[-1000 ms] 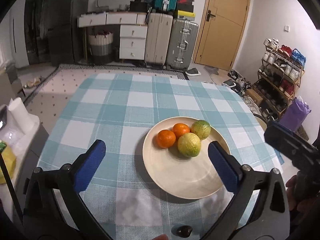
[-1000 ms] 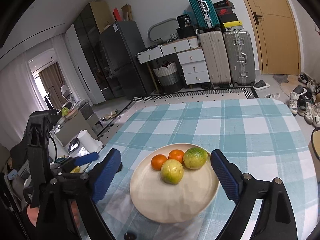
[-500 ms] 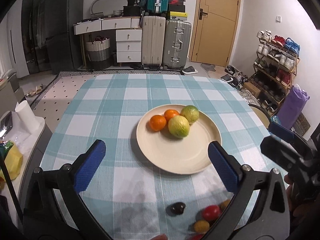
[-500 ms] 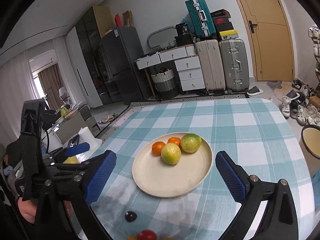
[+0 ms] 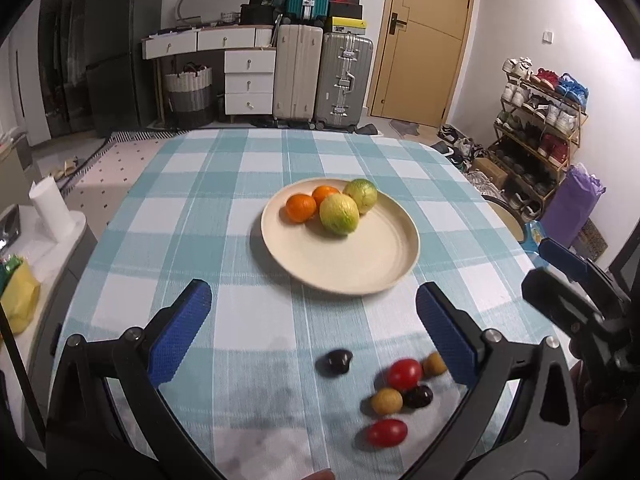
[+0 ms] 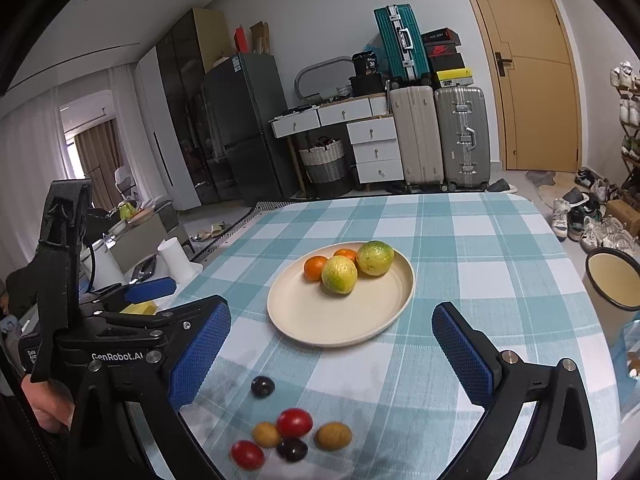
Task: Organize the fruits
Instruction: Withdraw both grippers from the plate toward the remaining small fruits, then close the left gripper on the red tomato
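A checked tablecloth [image 5: 248,184] covers the table, bearing a cream plate [image 5: 360,264] and loose small fruits [image 6: 294,422].

A teal-and-white checked cloth [image 5: 240,184] covers the desk. Beyond both tongs sits a cream plate [image 5: 352,264] with two orange mandarins [image 5: 301,208] and two yellow-green citrus fruits [image 5: 339,213]. Nearer the tongs lie two red cherry tomatoes [image 6: 294,422], two tan-yellow small fruits [image 6: 333,436] and two near-black ones [image 6: 262,386]. The tongs' pads [image 6: 200,352] are blue with a fine dotted texture, on black frames.
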Tool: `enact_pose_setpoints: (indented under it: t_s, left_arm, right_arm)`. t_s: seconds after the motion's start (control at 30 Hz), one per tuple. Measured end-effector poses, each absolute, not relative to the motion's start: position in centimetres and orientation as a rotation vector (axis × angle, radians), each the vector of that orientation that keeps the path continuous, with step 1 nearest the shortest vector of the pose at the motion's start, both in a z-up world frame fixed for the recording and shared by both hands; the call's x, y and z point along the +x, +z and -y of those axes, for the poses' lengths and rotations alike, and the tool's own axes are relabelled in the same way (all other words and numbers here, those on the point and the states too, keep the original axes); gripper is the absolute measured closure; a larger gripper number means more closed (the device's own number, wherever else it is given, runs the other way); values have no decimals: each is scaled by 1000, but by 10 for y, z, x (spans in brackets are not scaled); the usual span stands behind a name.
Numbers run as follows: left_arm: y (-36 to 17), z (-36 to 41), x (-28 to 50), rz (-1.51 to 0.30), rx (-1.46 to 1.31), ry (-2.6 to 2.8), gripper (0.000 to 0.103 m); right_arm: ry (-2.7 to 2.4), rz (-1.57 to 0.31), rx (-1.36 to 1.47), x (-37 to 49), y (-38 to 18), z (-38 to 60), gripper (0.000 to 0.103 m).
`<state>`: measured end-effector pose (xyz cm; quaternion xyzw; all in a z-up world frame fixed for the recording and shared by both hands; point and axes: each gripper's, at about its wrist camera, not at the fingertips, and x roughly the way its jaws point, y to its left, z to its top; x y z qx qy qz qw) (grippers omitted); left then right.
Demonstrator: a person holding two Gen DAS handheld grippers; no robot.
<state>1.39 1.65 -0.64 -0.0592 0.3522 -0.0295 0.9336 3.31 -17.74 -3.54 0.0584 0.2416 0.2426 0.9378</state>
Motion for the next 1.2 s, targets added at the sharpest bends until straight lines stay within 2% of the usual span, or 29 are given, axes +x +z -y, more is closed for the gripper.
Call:
enact_pose_setpoints:
  t_s: [0.57,1.2]
  left_arm:
    - [-60,-15,-32,-814,-147,-157,1]
    - [-100,13,-32,-895,-69,-256,1]
  right_arm:
    - [415,-493,97,-19,-52,183,0]
    - [439,-584,147,-30,-86,191,0]
